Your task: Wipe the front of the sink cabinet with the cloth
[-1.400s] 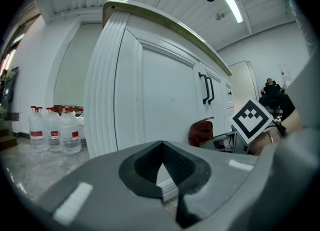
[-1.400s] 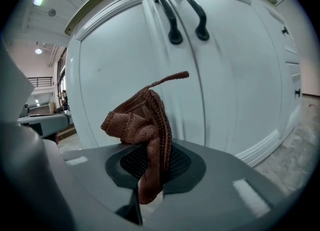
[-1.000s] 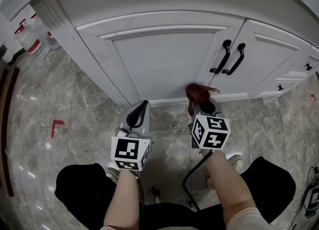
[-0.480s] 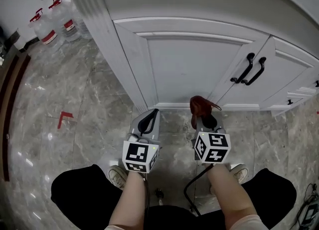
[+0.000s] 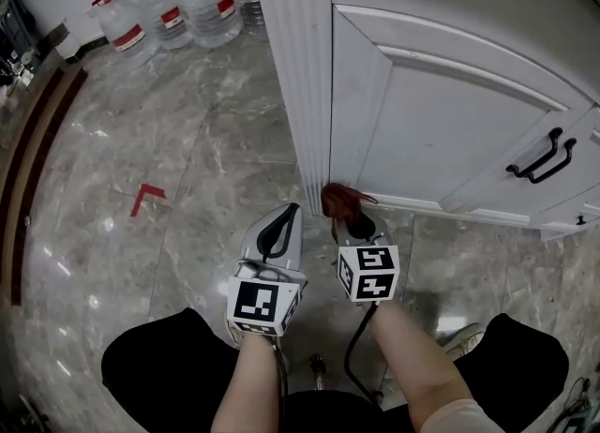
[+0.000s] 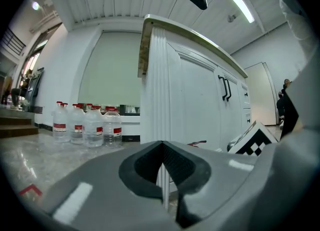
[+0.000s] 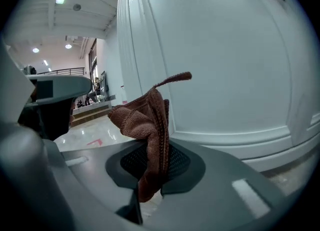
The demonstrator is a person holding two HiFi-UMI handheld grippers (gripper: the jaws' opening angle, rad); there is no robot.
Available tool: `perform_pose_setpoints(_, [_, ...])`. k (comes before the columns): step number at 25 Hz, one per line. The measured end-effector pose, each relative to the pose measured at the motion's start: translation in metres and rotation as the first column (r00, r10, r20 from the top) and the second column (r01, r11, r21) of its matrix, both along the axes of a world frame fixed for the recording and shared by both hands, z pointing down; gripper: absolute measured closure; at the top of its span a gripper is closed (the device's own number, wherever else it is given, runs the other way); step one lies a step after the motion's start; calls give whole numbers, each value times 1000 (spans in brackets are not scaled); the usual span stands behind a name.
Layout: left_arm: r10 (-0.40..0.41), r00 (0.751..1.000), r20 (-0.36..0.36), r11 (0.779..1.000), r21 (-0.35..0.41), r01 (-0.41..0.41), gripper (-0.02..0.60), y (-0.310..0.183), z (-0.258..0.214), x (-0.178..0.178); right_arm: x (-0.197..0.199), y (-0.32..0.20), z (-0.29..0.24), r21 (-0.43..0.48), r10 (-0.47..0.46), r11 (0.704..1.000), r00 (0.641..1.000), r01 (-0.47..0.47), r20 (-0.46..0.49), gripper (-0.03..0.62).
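Note:
The white sink cabinet [image 5: 441, 103] stands ahead, with a fluted corner post [image 5: 298, 66] and panelled doors with black handles [image 5: 539, 157]. My right gripper [image 5: 349, 218] is shut on a brown cloth [image 5: 337, 200], which bunches up right at the cabinet's base by the corner post; the cloth [image 7: 147, 125] sticks up between the jaws in the right gripper view. My left gripper [image 5: 277, 225] hovers low over the floor just left of it, jaws shut with nothing between them. In the left gripper view the cabinet's corner [image 6: 159, 90] rises straight ahead.
Grey marble floor tiles [image 5: 187, 169] spread to the left. Several large water bottles [image 5: 178, 5] with red labels stand at the back left. A red tape corner mark [image 5: 148, 197] lies on the floor. A dark step edge [image 5: 37, 150] runs along the far left.
The view has shifted left along the cabinet. My right gripper has carried the cloth from below the door to the corner post's base; the left gripper has moved along beside it.

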State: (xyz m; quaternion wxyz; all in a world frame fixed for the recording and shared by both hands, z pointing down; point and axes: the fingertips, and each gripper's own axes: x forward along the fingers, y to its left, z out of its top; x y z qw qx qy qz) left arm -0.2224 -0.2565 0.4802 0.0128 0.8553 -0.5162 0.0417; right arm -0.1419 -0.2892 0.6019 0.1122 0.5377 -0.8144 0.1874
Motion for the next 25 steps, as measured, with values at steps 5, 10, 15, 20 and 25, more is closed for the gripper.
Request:
perform_pose_setpoints(5, [-46, 998, -34, 998, -40, 44, 581, -1, 14, -24, -19, -14, 25, -41, -2, 999, 1000, 2, 4, 510])
perform_pose_setpoints(10, [-30, 999, -45, 998, -52, 28, 581, -4, 17, -15, -11, -17, 26, -61, 20, 998, 1000, -19, 20, 508])
perform_pose_setpoints(15, [54, 999, 1, 998, -37, -54, 581, -2, 17, 20, 17, -12, 23, -67, 52, 996, 998, -50, 28, 508])
perform_pose_setpoints(20, [98, 995, -1, 994, -43, -98, 581, 0, 20, 40, 56, -6, 21, -71, 104, 992, 994, -102, 27, 508])
perform_pose_setpoints(25, [133, 991, -29, 990, -45, -134, 581, 0, 18, 61, 105, 2, 20, -84, 198, 977, 980, -196, 13, 508])
